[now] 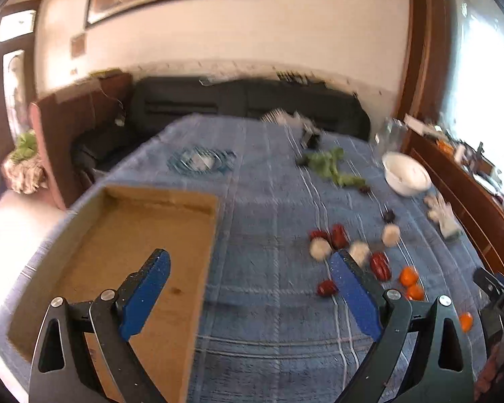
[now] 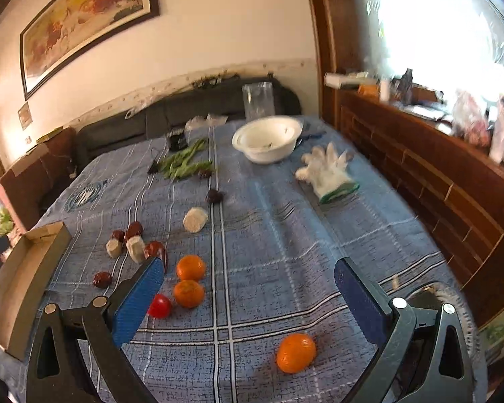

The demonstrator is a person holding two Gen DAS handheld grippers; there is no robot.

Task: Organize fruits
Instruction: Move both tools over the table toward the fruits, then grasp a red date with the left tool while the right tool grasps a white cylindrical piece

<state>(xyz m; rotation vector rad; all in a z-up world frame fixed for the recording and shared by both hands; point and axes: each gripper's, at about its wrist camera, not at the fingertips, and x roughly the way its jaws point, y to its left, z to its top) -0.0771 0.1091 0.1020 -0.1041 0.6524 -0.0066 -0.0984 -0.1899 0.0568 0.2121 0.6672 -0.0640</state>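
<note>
Fruits lie scattered on a blue checked tablecloth (image 2: 285, 235). In the right wrist view an orange (image 2: 295, 352) lies near, between the fingers of my open, empty right gripper (image 2: 248, 275). Two more oranges (image 2: 190, 267) and a small red tomato (image 2: 159, 305) lie by its left finger. Red dates (image 2: 102, 279) and pale white pieces (image 2: 195, 219) lie farther left. An empty cardboard tray (image 1: 134, 252) sits at the table's left. My left gripper (image 1: 252, 268) is open and empty, above the tray's right edge. The dates (image 1: 379, 265) and oranges (image 1: 408, 275) show to its right.
A white bowl (image 2: 268, 137), a white glove (image 2: 329, 171), green beans (image 2: 184, 161) and a clear jar (image 2: 258, 100) lie at the far side. A wooden cabinet (image 2: 420, 174) runs along the right. A dark sofa (image 1: 245, 104) stands beyond the table.
</note>
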